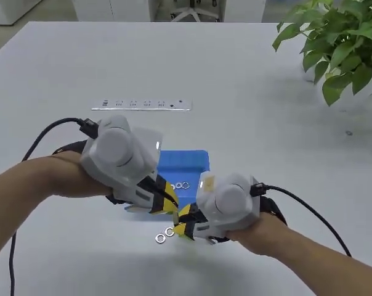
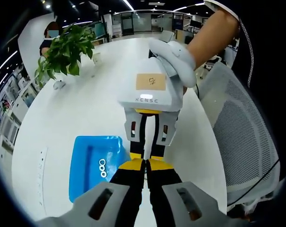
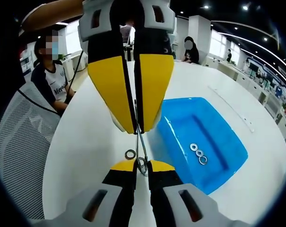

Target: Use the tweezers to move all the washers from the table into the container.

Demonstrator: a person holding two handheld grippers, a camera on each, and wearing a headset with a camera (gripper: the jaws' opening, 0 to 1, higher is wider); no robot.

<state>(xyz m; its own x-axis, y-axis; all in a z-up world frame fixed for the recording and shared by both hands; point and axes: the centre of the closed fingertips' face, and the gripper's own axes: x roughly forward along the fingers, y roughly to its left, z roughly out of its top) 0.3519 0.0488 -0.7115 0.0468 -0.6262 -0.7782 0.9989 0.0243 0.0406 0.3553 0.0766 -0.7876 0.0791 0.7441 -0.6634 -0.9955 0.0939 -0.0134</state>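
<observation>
Your tweezers are pinched from both ends: the left gripper is clamped on the upper part and the right gripper is closed around the tips. A loose washer lies on the table just beside those tips. Three washers already sit in the blue container nearby. You look to be at the pickup, so next nip one washer squarely, then lift.

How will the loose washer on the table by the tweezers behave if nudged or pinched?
The washer lies flat on the smooth white table, so a nudge would probably slide it, not roll it. It looks thin, hard and shiny, so the tweezers may slip off its edge. Being small, it is likely light and could flick away.
</observation>
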